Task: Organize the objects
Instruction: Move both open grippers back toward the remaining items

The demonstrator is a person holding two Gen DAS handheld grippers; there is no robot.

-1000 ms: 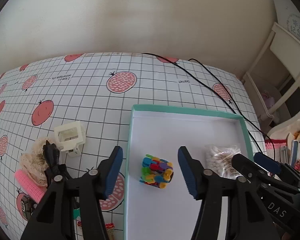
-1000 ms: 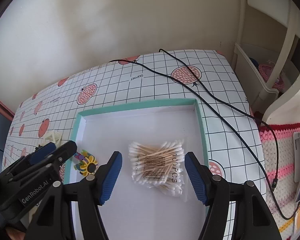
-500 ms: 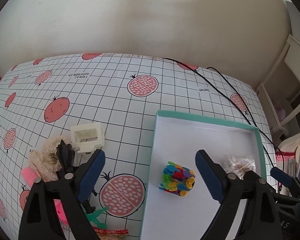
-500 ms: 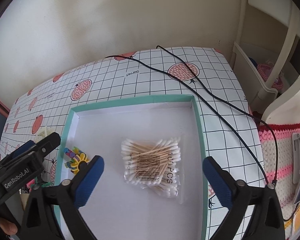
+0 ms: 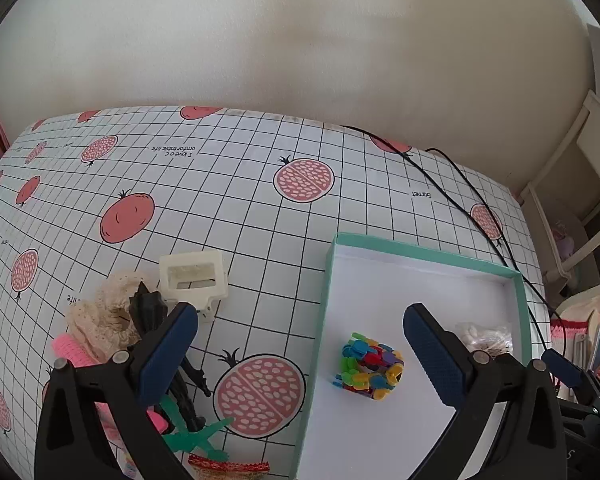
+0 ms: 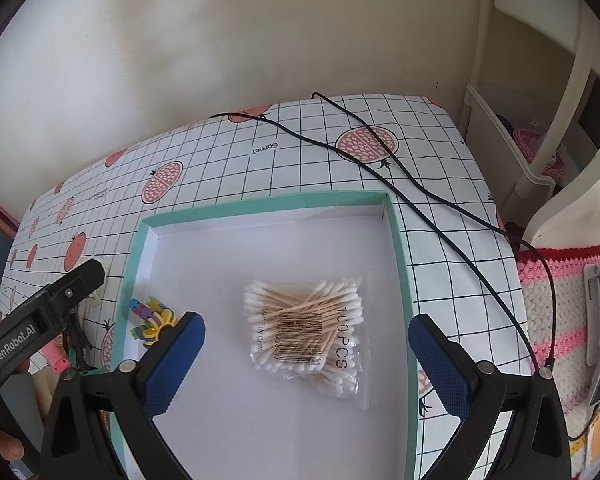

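Note:
A teal-rimmed white tray (image 5: 428,249) (image 6: 260,205) lies on the pomegranate-print tablecloth. Inside it sit a multicoloured clip bundle (image 5: 370,366) (image 6: 150,318) at the left and a bag of cotton swabs (image 6: 304,330) (image 5: 486,336) to its right. My left gripper (image 5: 300,354) is open and empty, straddling the tray's left rim. My right gripper (image 6: 306,362) is open and empty just above the swab bag. Left of the tray lie a cream plastic frame (image 5: 192,278), a lace scrunchie (image 5: 100,316), a black hair claw (image 5: 148,312), a pink comb (image 5: 74,350) and a green clip (image 5: 192,438).
A black cable (image 6: 420,196) (image 5: 460,184) runs across the cloth past the tray's far right corner. A white shelf unit (image 6: 540,128) and a pink crocheted mat (image 6: 560,308) stand off the table's right edge. A red snack packet (image 5: 228,468) lies at the near edge.
Both grippers have opened wide, letting go of the clip bundle and the swab bag, which now lie in the tray. The left gripper has drawn back and to the left.

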